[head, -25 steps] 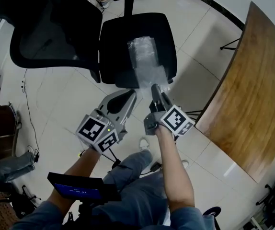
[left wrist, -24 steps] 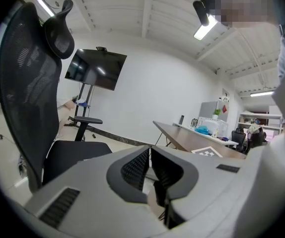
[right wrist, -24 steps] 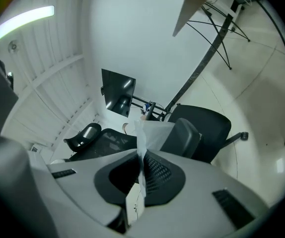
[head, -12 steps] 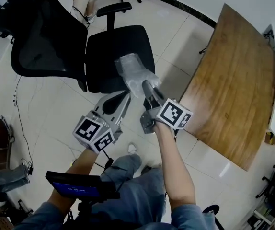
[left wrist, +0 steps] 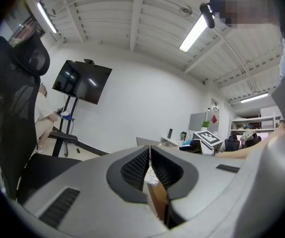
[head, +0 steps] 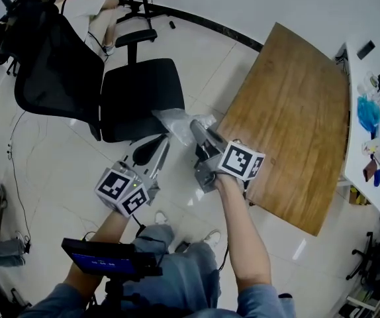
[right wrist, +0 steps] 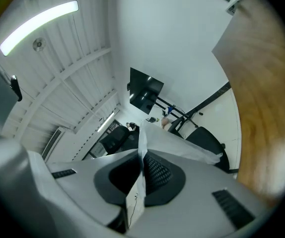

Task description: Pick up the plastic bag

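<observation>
**Head view.** The right gripper (head: 196,126) reaches up the picture from the person's forearm, its jaws closed on one end of the plastic bag (head: 172,119). The bag hangs in the air off the jaw tips as crumpled clear film. Its long axis runs roughly across the picture, leftward from the tips toward the nearest corner of the office chair (head: 140,98) seat. Whether it touches the seat cannot be told here. The wooden table (head: 289,124) lies just right of this gripper. The left gripper (head: 163,142) sits just beside the right one, below the bag and apart from the film, pointing at the seat's near edge. Only this view shows both grippers at once.

**Left gripper view.** The left gripper (left wrist: 150,150) has its jaws together at the tips with nothing clamped between them. Through the slit behind the tips, a strip of the wooden table (left wrist: 158,202) and a pale scrap of film show beyond. This view alone shows the chair's backrest (left wrist: 13,108) tall at the left and a dark screen (left wrist: 82,82) on a stand by the far wall.

**Right gripper view.** The right gripper (right wrist: 142,157) presses its pads on the plastic bag (right wrist: 182,148). A thin fold of film stands up between the pads, then spreads rightward over the right jaw toward the office chair (right wrist: 204,140). A pale strip of the bag also runs back between the pads toward the camera. The wooden table (right wrist: 261,108) fills the right side.
</observation>
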Action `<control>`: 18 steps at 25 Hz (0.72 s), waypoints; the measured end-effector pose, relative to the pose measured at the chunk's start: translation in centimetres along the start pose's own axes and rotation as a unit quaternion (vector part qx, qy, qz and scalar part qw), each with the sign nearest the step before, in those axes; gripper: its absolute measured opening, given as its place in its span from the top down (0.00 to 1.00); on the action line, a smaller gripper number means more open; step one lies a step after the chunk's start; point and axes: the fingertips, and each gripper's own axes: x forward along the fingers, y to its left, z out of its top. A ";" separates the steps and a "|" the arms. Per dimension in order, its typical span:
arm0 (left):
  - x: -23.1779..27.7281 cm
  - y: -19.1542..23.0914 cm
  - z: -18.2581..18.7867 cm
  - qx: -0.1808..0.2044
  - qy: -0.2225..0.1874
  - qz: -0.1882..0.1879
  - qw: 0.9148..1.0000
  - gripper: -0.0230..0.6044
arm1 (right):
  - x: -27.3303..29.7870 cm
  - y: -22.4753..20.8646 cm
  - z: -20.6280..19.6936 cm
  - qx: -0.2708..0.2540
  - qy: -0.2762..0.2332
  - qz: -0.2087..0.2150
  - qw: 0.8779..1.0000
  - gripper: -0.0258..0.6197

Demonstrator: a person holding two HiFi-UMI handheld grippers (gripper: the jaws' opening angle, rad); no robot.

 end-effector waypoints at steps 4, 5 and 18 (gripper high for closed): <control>0.7 -3.2 -0.3 0.006 0.000 -0.005 1.000 0.93 | -3.1 0.3 1.8 -0.005 0.009 0.004 1.000 0.95; 0.8 -4.0 -0.2 0.008 0.000 -0.006 1.000 0.93 | -3.9 0.5 2.2 -0.007 0.012 0.006 1.000 0.95; 4.8 -13.9 -0.4 0.012 -0.007 -0.034 0.999 0.93 | -16.4 1.0 7.1 -0.026 0.034 0.046 0.998 0.95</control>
